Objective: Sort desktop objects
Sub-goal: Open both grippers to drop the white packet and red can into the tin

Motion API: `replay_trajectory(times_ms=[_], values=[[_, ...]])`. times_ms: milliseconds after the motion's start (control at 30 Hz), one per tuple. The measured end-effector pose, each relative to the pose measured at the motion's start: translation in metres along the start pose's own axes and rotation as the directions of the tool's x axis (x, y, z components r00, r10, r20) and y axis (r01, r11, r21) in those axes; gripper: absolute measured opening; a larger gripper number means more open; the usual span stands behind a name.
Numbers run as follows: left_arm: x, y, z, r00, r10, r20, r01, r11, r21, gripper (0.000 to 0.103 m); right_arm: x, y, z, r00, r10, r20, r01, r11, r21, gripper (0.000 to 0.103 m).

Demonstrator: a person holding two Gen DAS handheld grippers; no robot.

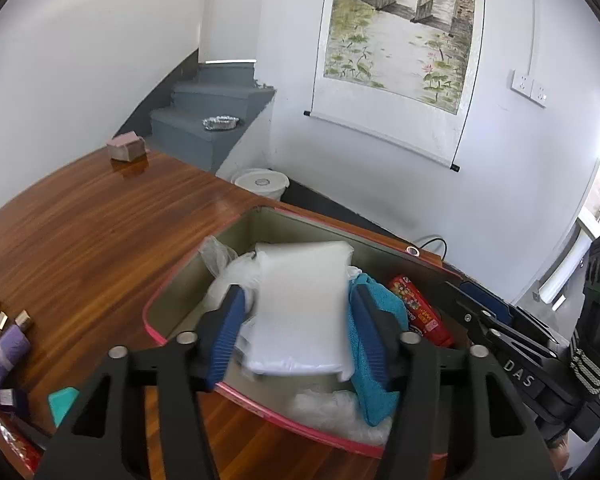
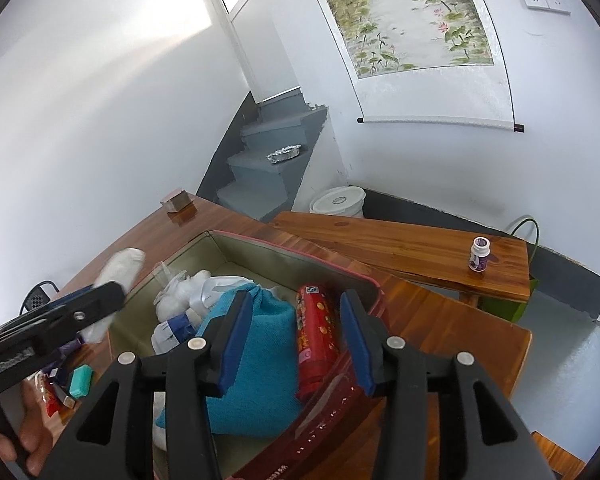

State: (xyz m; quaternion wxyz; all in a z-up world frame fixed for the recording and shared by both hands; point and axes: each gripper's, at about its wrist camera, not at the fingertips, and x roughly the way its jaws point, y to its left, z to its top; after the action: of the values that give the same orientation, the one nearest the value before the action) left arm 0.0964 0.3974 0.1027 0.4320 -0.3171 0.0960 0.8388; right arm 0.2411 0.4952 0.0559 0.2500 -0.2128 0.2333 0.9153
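White packet (image 1: 300, 300) sits between left tool (image 1: 298, 332) pads over the red-rimmed box (image 1: 156, 328), contact unclear. Long axis runs along the fingers. Right tool (image 2: 294, 340) half open, empty.

Ahead of me a scroll painting (image 1: 396, 40) of a pond with lotus and a stone bridge hangs on the white wall, its lower roller ending in dark knobs. To its right I see two white wall sockets (image 1: 530, 88). Left of the painting, grey stairs (image 1: 204, 120) climb away, and a crumpled foil tray (image 1: 220, 123) lies on one step. A white lidded bucket (image 1: 260, 182) stands on the floor at the foot of the stairs. From my right side I see a lower wooden bench (image 2: 404, 252) beyond the worktop, and a green bag (image 2: 512, 300) with thin handles stands just beside its far end.
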Motion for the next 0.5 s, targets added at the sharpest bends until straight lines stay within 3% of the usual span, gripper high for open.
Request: replay_trajectory(times_ms=[500], values=[[-0.026, 0.042, -0.014, 1.0, 0.016, 0.008, -0.015, 0.994, -0.113, 0.061, -0.003, 0.031, -0.003, 0.999, 0.053, -0.011, -0.053, 0.998, -0.044, 0.052]])
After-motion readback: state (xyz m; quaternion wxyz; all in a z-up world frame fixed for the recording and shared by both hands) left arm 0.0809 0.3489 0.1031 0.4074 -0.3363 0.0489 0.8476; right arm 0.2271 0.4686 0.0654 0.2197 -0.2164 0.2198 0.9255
